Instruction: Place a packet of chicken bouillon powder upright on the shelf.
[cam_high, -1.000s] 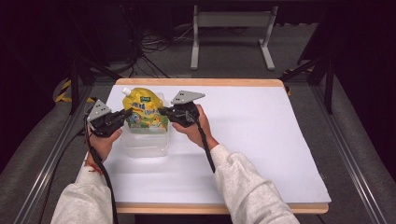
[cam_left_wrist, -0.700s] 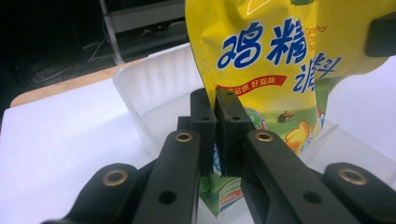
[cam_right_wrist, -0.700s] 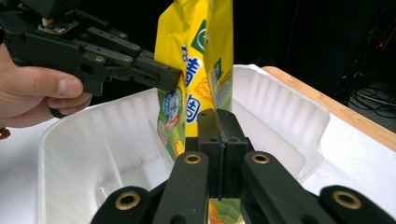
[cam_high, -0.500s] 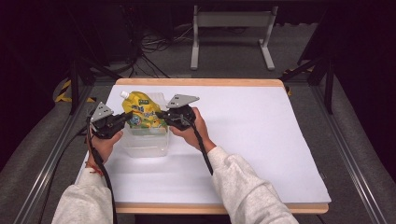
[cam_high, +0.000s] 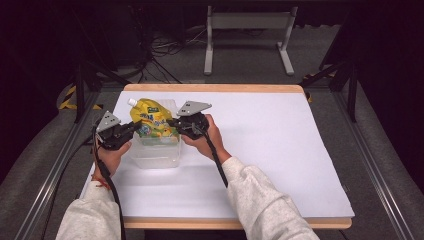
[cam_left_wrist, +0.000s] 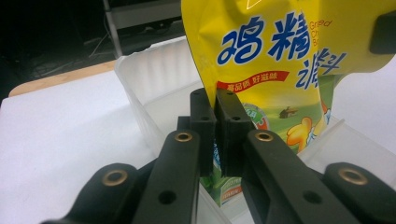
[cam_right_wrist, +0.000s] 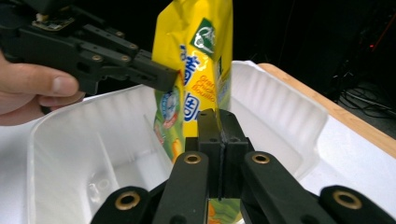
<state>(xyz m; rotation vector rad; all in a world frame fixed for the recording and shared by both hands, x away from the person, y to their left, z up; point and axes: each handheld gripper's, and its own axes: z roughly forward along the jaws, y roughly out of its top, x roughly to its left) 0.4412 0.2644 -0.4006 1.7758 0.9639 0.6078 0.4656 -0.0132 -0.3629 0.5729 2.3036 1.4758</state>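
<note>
So the yellow pouch (cam_high: 150, 120) stands upright in the clear plastic tub (cam_high: 155, 155), poking above its rim. The left gripper (cam_high: 136, 126) pinches the pouch's left edge, the right gripper (cam_high: 172, 122) is clamped on its right edge, both just above the tub.

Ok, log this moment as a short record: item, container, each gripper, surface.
item: yellow pouch, upright, white spout at its top left corner, lower end inside the tub
container: clear plastic tub, open top, on the table
left gripper: fingers pinched on the pouch's left edge
right gripper: fingers pinched on the pouch's right edge
surface: white table with a wooden rim
hands: one on each gripper, grey sleeves
</note>
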